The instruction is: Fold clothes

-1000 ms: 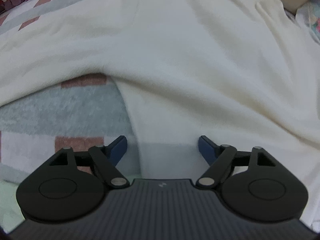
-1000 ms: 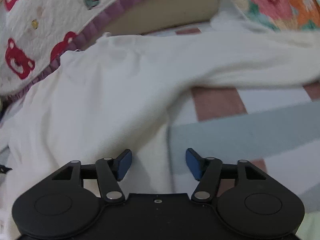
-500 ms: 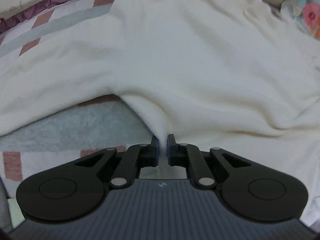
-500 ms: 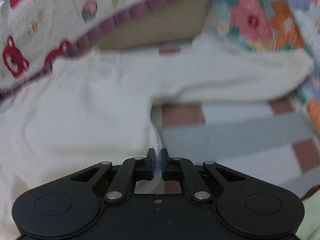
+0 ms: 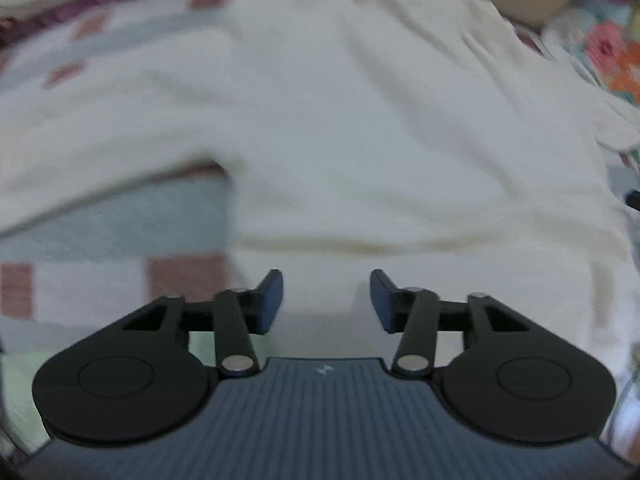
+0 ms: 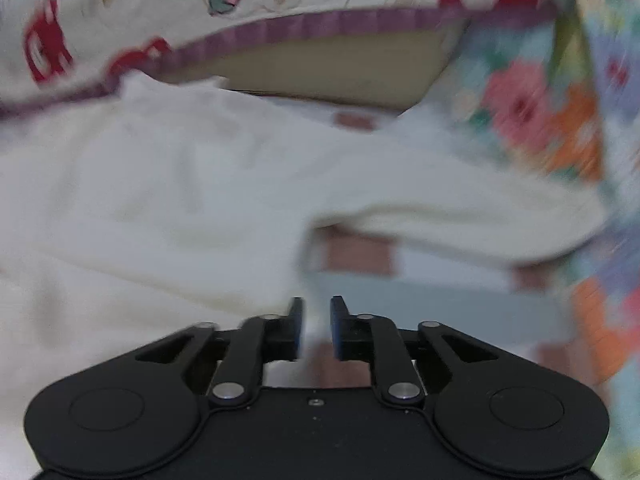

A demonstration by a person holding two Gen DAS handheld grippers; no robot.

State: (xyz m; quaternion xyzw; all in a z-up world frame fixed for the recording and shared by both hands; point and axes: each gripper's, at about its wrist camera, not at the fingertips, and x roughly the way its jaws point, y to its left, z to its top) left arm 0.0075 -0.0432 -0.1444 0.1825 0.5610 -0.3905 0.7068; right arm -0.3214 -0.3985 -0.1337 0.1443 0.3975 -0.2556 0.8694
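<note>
A cream long-sleeved garment lies spread on the bed, its sleeve reaching right in the right wrist view. My left gripper hovers over the garment's lower left corner. Its jaws are opening and stand well apart, with only cloth lying below them. My right gripper is above the garment's right side edge. Its jaws are opening too, with a narrow gap. A blurred strip of white cloth shows in that gap, and the pads do not seem to press on it.
The garment rests on a checked sheet of grey, white and brick-red squares. A bear-print quilt with a purple border lies at the far side. A floral pillow sits at the right.
Both grippers closed on the garment's lower corners half a second ago and have since parted their jaws. Both views have pulled up and back, showing more of the bed.
</note>
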